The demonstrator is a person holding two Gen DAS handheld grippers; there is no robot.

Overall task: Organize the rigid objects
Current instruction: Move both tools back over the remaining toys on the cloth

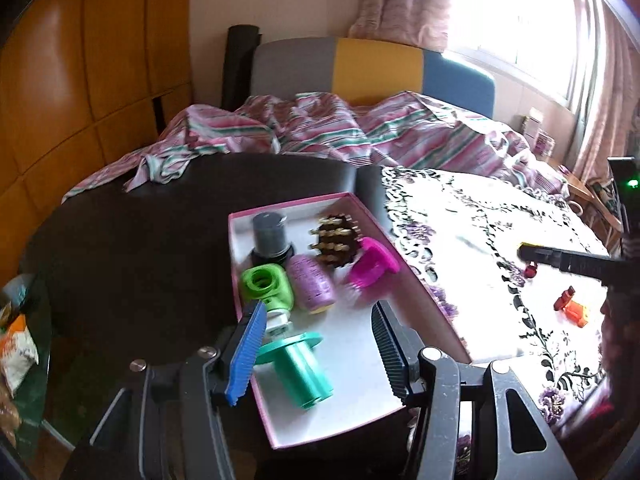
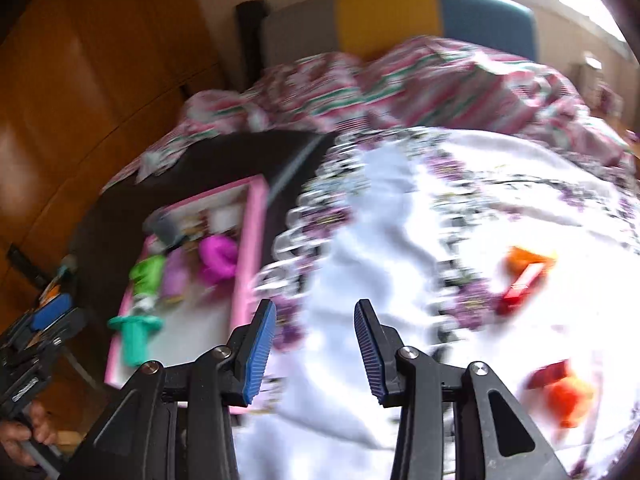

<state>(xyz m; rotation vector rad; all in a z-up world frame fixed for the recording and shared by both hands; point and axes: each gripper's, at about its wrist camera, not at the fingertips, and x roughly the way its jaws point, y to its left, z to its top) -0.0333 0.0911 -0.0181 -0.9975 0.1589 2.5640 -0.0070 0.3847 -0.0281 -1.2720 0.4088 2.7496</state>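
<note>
A pink-rimmed white box (image 1: 292,202) sits on a dark table. It holds a grey cylinder (image 1: 270,234), a brown pegged brush (image 1: 336,242), a magenta piece (image 1: 374,266), a purple bottle (image 1: 312,288), a green piece (image 1: 266,286) and a teal flanged tube (image 1: 300,368). My left gripper (image 1: 316,346) hangs open over the box's near end, with the teal tube lying loose below its jaws. My right gripper (image 2: 316,354) is open and empty above the white floral cloth (image 2: 360,240), right of the box (image 2: 252,240). Orange and red items (image 2: 524,276) (image 2: 560,388) lie on the cloth.
A bed with a striped quilt (image 1: 320,128) and a grey, yellow and blue headboard stands behind the table. Wooden wardrobe doors (image 1: 80,80) fill the left. Snack packets (image 1: 16,344) lie at the far left edge. A black finger (image 1: 560,259) of the right gripper reaches over the cloth.
</note>
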